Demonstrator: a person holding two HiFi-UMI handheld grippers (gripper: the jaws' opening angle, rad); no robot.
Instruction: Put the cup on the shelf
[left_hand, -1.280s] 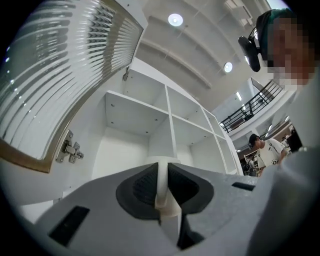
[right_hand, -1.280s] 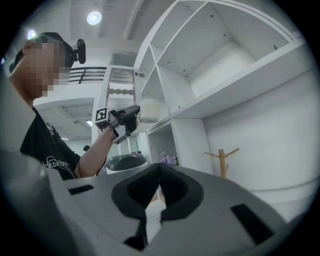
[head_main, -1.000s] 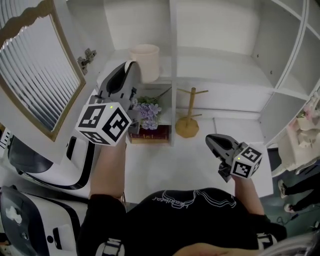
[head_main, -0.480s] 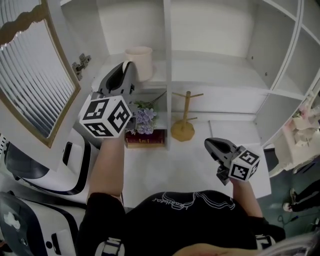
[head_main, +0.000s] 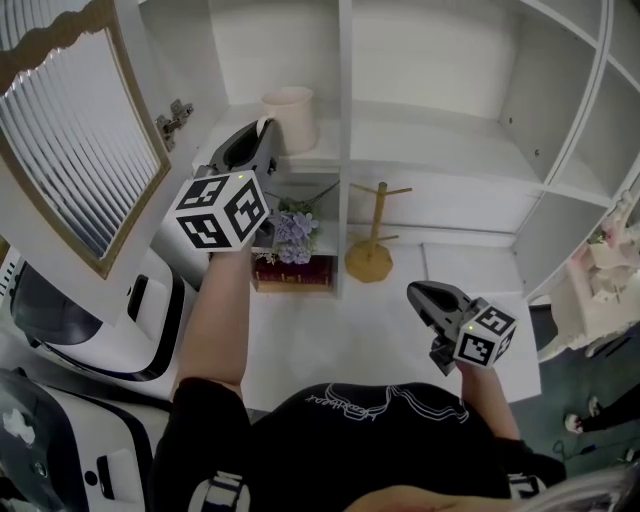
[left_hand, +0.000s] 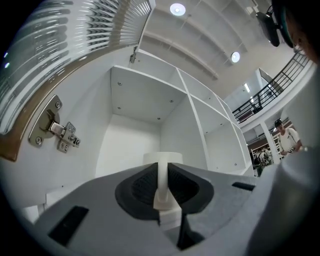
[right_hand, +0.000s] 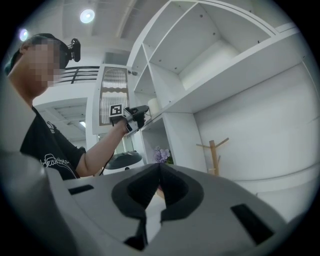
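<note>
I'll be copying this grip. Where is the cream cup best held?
Grip the cup by its handle, from the open shelf front. The thin upright loop points outward and fits the jaws, as the left gripper shows; the body looks too wide.

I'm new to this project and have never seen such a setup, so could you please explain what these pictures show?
There is no robot: a person holds a two-jaw gripper in each hand. The head view looks down from the person's head; the other two cameras ride on the grippers, looking along their jaws. The left gripper is clamped on the handle of a cream cup at the white shelf, beside an open cabinet door. The right gripper is shut and empty, held low. Below the shelf are purple flowers, a dark red book and a wooden peg stand.
</note>
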